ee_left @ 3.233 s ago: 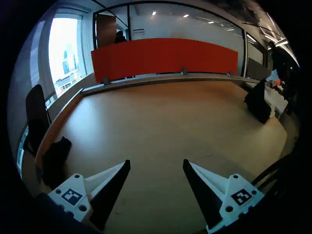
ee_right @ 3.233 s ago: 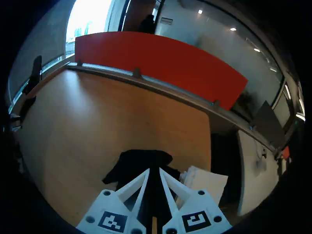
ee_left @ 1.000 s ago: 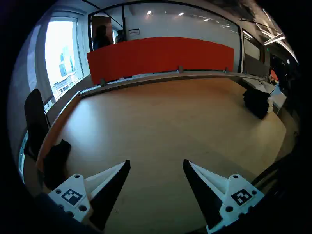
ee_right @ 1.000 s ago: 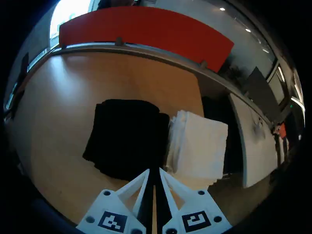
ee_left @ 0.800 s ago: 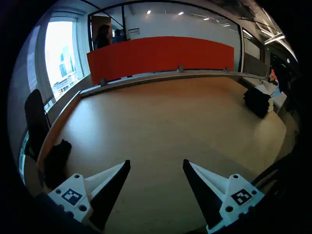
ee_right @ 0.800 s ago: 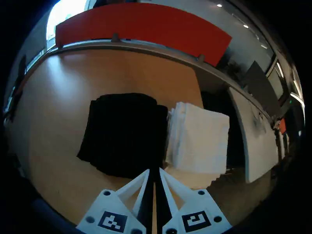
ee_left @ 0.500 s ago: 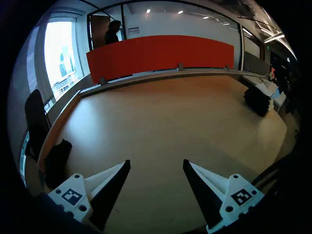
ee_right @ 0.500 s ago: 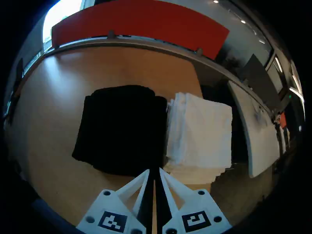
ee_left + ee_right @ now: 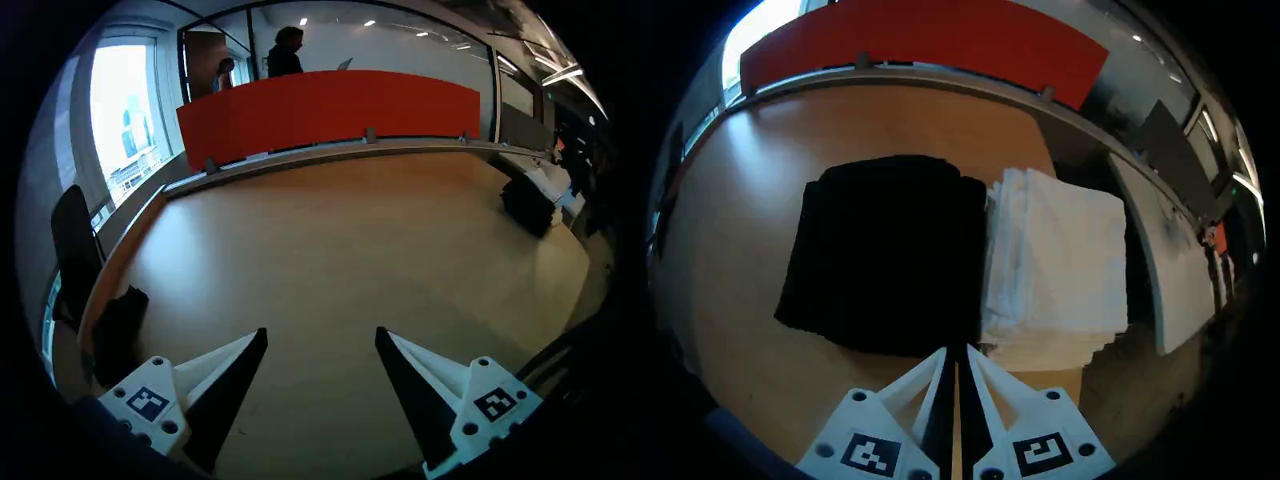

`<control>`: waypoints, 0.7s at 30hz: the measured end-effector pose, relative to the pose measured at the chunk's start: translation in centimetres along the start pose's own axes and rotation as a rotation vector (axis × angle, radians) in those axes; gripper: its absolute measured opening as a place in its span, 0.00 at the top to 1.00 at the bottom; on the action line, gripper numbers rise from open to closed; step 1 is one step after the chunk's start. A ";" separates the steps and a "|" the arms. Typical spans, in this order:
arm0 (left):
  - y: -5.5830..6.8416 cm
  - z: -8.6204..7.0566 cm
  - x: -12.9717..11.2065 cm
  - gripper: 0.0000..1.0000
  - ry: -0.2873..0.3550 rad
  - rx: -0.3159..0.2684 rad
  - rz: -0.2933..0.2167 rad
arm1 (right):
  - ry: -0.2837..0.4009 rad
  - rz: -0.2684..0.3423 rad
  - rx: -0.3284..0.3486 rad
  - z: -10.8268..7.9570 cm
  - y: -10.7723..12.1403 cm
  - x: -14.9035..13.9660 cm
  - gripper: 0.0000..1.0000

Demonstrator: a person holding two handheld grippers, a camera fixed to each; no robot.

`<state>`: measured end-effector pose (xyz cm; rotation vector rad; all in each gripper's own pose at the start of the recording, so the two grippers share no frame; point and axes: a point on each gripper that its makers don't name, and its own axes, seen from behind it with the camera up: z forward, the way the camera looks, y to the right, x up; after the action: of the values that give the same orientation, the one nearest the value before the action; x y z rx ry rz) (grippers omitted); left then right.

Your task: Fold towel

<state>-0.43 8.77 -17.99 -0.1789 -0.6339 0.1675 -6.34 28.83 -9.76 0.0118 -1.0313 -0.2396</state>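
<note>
Wooden table (image 9: 880, 120) — black towels (image 9: 880, 248), white towels (image 9: 1060, 256)

Before me I see a wooden table (image 9: 336, 240), a red partition (image 9: 328, 104) along its far edge, and a person (image 9: 284, 52) behind it.

The right tongs (image 9: 957, 352) have drawn closer to the black towel stack (image 9: 880, 248).
</note>
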 end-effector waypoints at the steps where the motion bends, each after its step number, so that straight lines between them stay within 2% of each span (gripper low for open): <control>1: 0.0 0.0 0.0 0.00 0.000 0.000 -0.001 | 0.001 0.000 0.000 0.0 0.0 0.0 0.98; 18: 0.5 0.5 0.3 0.00 0.003 -0.010 -0.003 | 0.024 -0.019 0.007 -1.5 0.0 0.1 0.87; 20: 0.5 0.6 0.3 0.00 0.003 -0.011 -0.004 | 0.028 -0.016 0.009 -1.7 0.0 0.2 0.80; 21: 0.5 0.6 0.3 0.00 0.003 -0.012 -0.005 | 0.032 -0.014 0.013 -1.8 -0.1 0.3 0.72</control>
<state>-0.63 9.42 -17.47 -0.1887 -0.6320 0.1588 -4.72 28.48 -10.45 0.0349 -1.0008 -0.2449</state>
